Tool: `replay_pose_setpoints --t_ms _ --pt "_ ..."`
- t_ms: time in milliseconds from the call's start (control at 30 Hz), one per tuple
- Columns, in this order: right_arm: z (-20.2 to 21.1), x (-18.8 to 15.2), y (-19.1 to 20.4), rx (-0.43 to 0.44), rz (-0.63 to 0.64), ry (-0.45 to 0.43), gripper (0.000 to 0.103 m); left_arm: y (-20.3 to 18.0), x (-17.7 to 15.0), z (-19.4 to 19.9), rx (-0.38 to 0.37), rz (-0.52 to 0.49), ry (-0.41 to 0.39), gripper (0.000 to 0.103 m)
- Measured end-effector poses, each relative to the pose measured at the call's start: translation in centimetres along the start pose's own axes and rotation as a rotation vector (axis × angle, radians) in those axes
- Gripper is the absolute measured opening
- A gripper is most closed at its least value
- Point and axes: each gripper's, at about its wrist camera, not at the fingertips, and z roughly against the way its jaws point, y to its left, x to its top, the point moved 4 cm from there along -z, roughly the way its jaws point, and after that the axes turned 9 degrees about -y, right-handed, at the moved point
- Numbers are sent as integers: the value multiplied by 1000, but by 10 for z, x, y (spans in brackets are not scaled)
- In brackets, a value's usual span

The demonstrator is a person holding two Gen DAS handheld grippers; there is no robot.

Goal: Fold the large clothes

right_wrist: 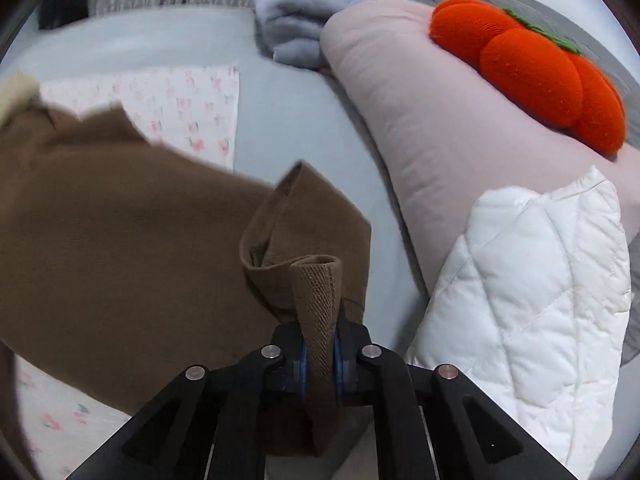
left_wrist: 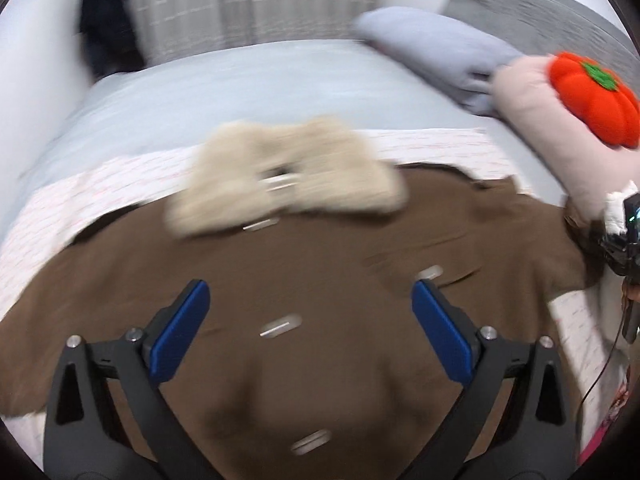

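A big brown coat (left_wrist: 288, 280) with a cream fleece collar (left_wrist: 288, 172) lies spread on a bed, pale toggle buttons down its middle. My left gripper (left_wrist: 310, 300) hovers over the coat's front, its blue pads (left_wrist: 180, 332) wide apart and nothing between them. In the right wrist view the coat (right_wrist: 120, 240) fills the left half, and my right gripper (right_wrist: 319, 360) is shut on a folded brown edge of it, a ribbed strip (right_wrist: 316, 300) standing up between the pads. The right gripper's body (left_wrist: 624, 236) shows at the right edge of the left wrist view.
Under the coat lies a white floral sheet (right_wrist: 188, 108) on a pale blue bed cover (left_wrist: 260, 88). A pink bolster (right_wrist: 420, 120) with an orange pumpkin cushion (right_wrist: 536, 76), a folded blue blanket (right_wrist: 296, 28) and a white quilted piece (right_wrist: 528, 292) crowd the right side. A dark-clothed person (left_wrist: 106, 20) stands far left.
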Motion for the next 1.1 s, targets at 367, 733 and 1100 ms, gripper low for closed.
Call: replay_pose_setpoints --t_ms 367,733,1100 --pt "99 12 -117 13 -307 -295 8 -198 4 -105 -390 135 43 25" --pt "72 -9 -132 133 -492 -207 8 -248 -39 -127 -551 250 179 25" --pt "166 100 -76 236 -383 -389 8 -154 -2 -56 -332 158 109 79"
